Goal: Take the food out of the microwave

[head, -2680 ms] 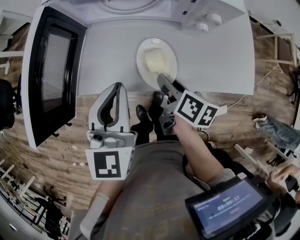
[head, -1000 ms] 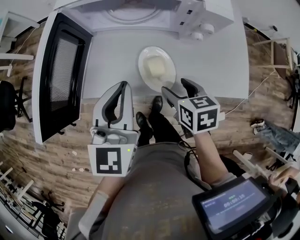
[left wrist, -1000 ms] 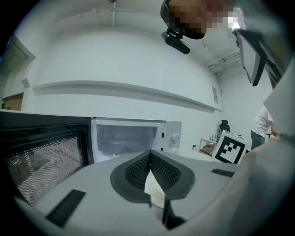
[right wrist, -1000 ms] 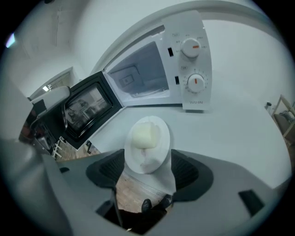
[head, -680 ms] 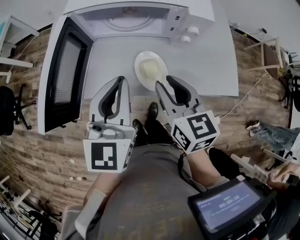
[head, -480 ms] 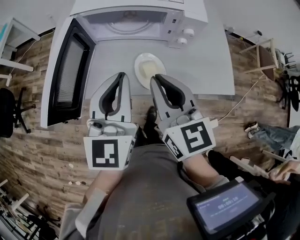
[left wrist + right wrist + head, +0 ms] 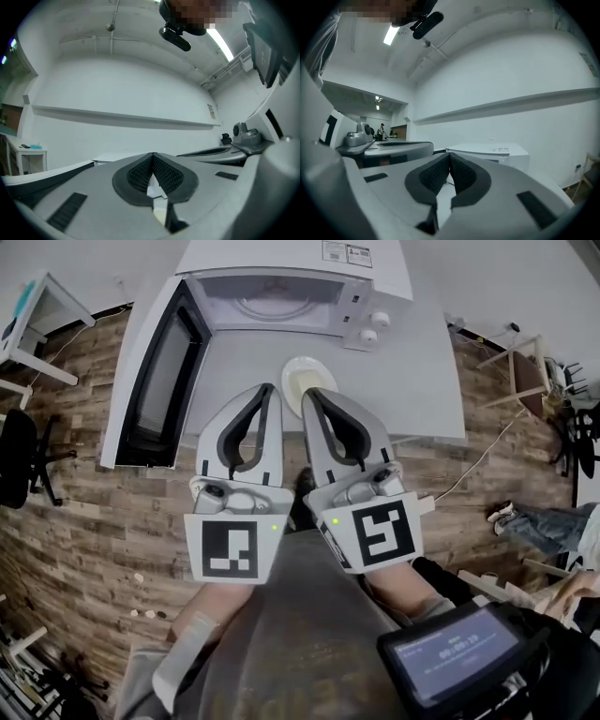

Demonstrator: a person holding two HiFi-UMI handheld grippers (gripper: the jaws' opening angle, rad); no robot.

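Left gripper (image 7: 271,388): my jaws are pressed together at the tips, with nothing between them. Right gripper (image 7: 307,392): my jaws have just been closing and the pads meet, also empty. I hold both side by side, pointing level toward the microwave (image 7: 281,287). In the head view their tips overlap the near part of the plate (image 7: 325,371), but neither touches it. The food (image 7: 300,379), a pale block, sits on that white plate. The plate stands on the white table (image 7: 422,381), just in front of the microwave and outside it. The microwave door (image 7: 155,381) is swung wide open to the left. The glass turntable (image 7: 272,306) shows inside the cavity.
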